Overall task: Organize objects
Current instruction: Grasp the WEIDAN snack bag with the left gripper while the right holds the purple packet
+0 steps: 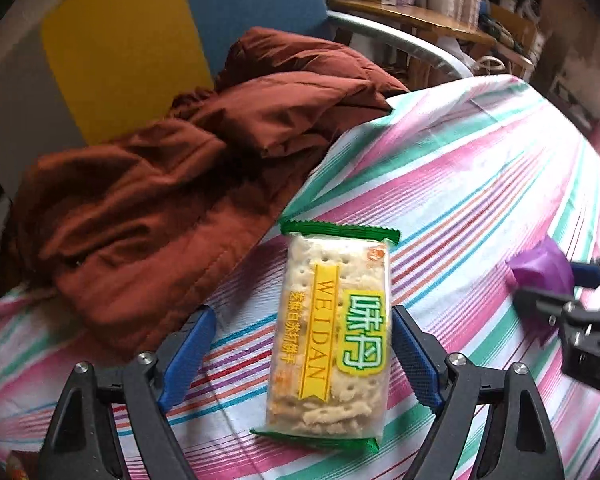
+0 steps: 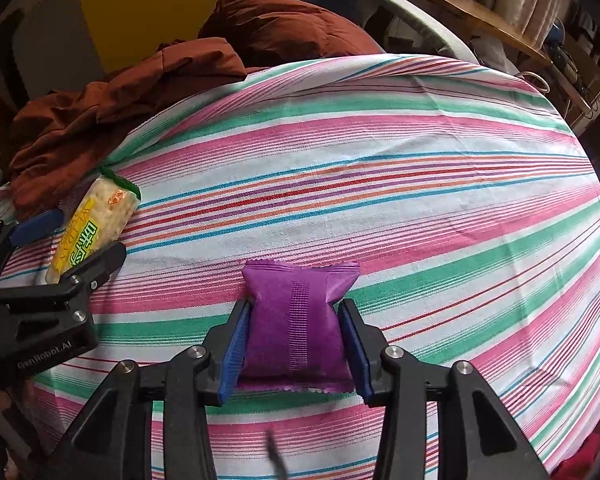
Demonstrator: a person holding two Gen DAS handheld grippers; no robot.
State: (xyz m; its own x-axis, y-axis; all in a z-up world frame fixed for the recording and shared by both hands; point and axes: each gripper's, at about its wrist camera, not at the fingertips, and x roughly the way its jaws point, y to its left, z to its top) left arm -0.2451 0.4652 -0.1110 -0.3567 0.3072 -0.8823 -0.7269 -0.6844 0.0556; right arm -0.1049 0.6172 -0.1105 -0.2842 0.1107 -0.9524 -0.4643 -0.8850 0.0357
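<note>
Striped cloth (image 2: 420, 152) in pink, green, white and thin red and blue lines covers the work surface; a crumpled rust-brown jacket (image 1: 148, 184) of quilted fabric lies on its far left edge, with yellow and blue panels behind it. Two snack packets are present. One is a cracker packet (image 1: 332, 332), a long clear wrapper with green crimped ends, showing pale perforated crackers; a yellow band reads "WEIDAN" beside green Chinese characters. It lies flat on the cloth between the blue fingers of the left gripper (image 1: 300, 356), whose jaws stand spread; the right pad sits just beside the wrapper's edge, the left pad is apart from it. The other is a purple pouch (image 2: 296, 320), matte, pillow-shaped, with serrated ends and a ribbed centre seam, no legible writing. The right gripper (image 2: 296, 344) is clamped on this pouch, both blue pads pressing its sides, over the cloth's near middle. In the right wrist view the left gripper's black body bears the marking "GenRobot.AI".
</note>
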